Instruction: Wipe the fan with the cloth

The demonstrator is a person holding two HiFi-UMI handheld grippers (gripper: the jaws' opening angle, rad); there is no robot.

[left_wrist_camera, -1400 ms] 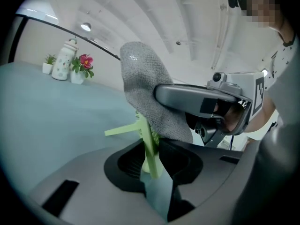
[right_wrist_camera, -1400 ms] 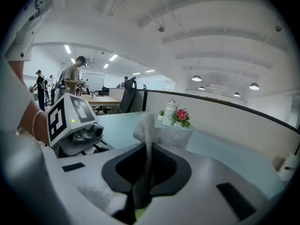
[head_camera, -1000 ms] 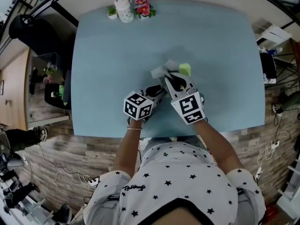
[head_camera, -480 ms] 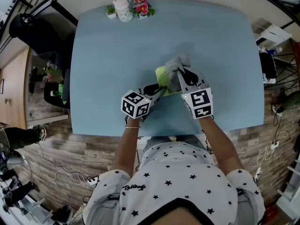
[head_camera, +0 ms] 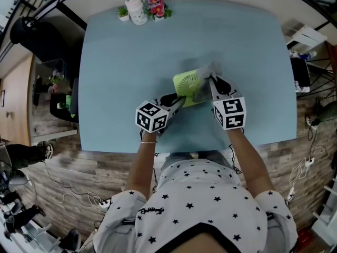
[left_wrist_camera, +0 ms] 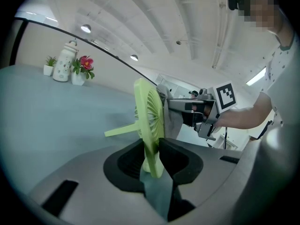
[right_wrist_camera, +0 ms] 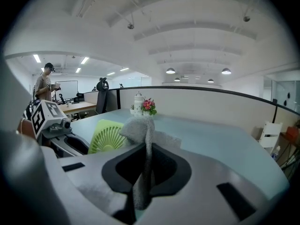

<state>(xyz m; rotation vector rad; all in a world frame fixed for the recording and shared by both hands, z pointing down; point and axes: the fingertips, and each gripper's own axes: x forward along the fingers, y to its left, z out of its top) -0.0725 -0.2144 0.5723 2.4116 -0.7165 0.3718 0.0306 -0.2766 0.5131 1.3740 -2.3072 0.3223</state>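
A small green fan [head_camera: 185, 85] stands upright on the blue table [head_camera: 126, 51], its round grille on edge. My left gripper [head_camera: 178, 100] is shut on the fan's lower rim [left_wrist_camera: 149, 125], just above the table. My right gripper [head_camera: 210, 83] is shut on a grey cloth [head_camera: 202, 88], which hangs against the right side of the fan. In the right gripper view the cloth [right_wrist_camera: 140, 125] stands pinched between the jaws, with the fan [right_wrist_camera: 107, 137] just left of it. In the left gripper view the cloth [left_wrist_camera: 171, 118] shows behind the fan.
A white bottle [head_camera: 139, 9], a small potted plant [head_camera: 125, 13] and pink flowers [head_camera: 159, 8] stand at the table's far edge. Beyond the table are wood floor with cables [head_camera: 68, 194], office chairs and desks. A person [right_wrist_camera: 45, 81] stands far off.
My right gripper has carried the cloth from the fan's left side across to its right side, uncovering the green grille. The left gripper and fan have stayed put.
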